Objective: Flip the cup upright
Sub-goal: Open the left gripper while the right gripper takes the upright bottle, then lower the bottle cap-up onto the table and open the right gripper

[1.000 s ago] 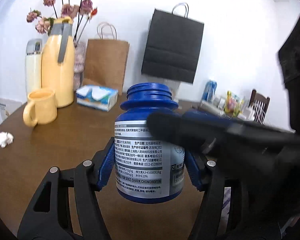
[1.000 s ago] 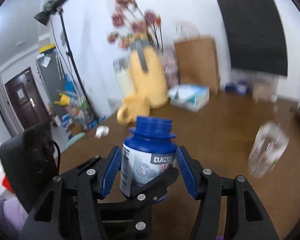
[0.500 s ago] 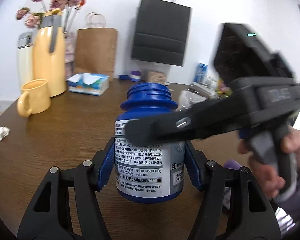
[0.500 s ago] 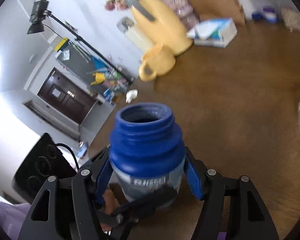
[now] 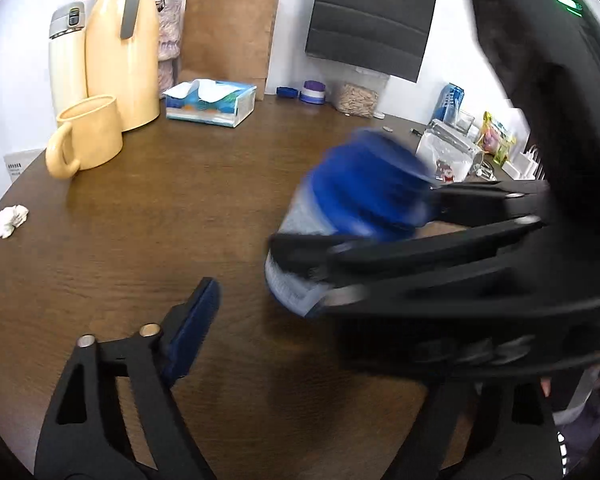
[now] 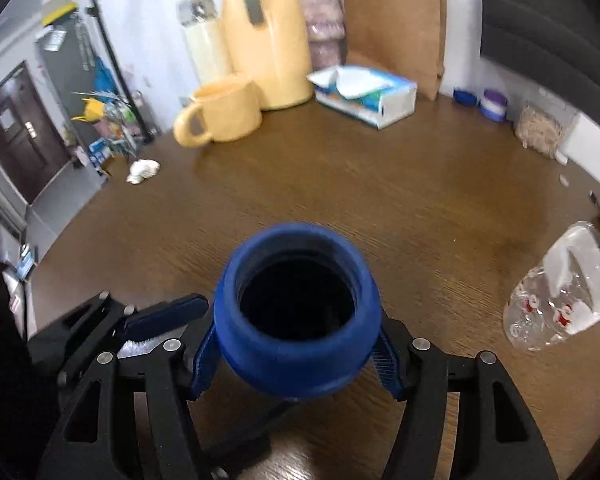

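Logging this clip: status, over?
Right gripper shut on blue bottle, mouth open. Left gripper open, off it. Clear plastic cup lying on table, untouched.

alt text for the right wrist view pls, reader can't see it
The right gripper clamps an open blue bottle, its dark mouth facing the camera, above a round brown table. Behind stand a yellow mug, a yellow jug and a tissue box.

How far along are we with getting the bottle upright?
Done: the left gripper is open, clear of the blue bottle. In hand: the right gripper has its jaws clamped on it, tilted, open mouth toward its camera. Left: stand it mouth-up on the table, then release.
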`<state>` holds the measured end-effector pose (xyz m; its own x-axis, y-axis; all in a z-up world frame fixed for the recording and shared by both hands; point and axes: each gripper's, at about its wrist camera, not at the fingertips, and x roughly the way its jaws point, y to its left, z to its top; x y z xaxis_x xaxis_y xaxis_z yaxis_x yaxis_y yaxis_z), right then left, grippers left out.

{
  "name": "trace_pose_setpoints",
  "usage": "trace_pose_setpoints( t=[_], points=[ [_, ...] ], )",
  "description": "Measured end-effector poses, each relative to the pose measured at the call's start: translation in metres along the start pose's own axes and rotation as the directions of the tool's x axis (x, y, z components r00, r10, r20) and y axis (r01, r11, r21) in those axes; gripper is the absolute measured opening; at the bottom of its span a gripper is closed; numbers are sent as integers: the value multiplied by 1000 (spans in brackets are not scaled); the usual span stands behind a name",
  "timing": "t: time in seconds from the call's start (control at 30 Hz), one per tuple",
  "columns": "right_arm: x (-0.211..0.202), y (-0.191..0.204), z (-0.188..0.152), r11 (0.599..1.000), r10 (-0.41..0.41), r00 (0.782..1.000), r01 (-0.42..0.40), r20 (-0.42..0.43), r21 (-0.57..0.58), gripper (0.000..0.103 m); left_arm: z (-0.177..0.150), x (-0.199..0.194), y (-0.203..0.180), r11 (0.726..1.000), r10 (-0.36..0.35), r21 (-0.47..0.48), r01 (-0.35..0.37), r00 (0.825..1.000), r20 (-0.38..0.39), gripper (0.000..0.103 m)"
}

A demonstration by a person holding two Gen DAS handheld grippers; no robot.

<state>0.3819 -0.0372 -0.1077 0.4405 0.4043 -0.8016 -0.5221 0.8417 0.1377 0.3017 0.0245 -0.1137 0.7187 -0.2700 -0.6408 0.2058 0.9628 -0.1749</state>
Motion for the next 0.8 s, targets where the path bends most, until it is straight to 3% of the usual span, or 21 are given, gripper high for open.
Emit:
trace_pose_setpoints(
  t=[0.3,0.4,0.53,0.6,0.7,0.8],
  points=[
    [15,6,3,1000,0,998,0,-66,-12,69,1,15,10,997,25,-70,-27,999,-33,73],
    [0,5,4,1000,-1,999,1,-45,8,79,0,17,11,997,25,-77,-29,999,-48,73],
    [-46,3,-3,1000,-12,1000,12,17,16,84,4,0,10,997,46,-65,-47,999,-25,76],
    [-69,2,-9,1000,-8,999,7,50,24,85,4,-15,8,997,53,-55,-54,999,-9,88],
    [-118,-2,-27,999,-6,993,0,116,51,85,4,-41,6,997,73,-43,-72,997,25,89],
    [-153,-5,-48,997,-38,987,26,159,76,85,4,-67,4,994,85,-68,-85,996,0,94]
  ],
)
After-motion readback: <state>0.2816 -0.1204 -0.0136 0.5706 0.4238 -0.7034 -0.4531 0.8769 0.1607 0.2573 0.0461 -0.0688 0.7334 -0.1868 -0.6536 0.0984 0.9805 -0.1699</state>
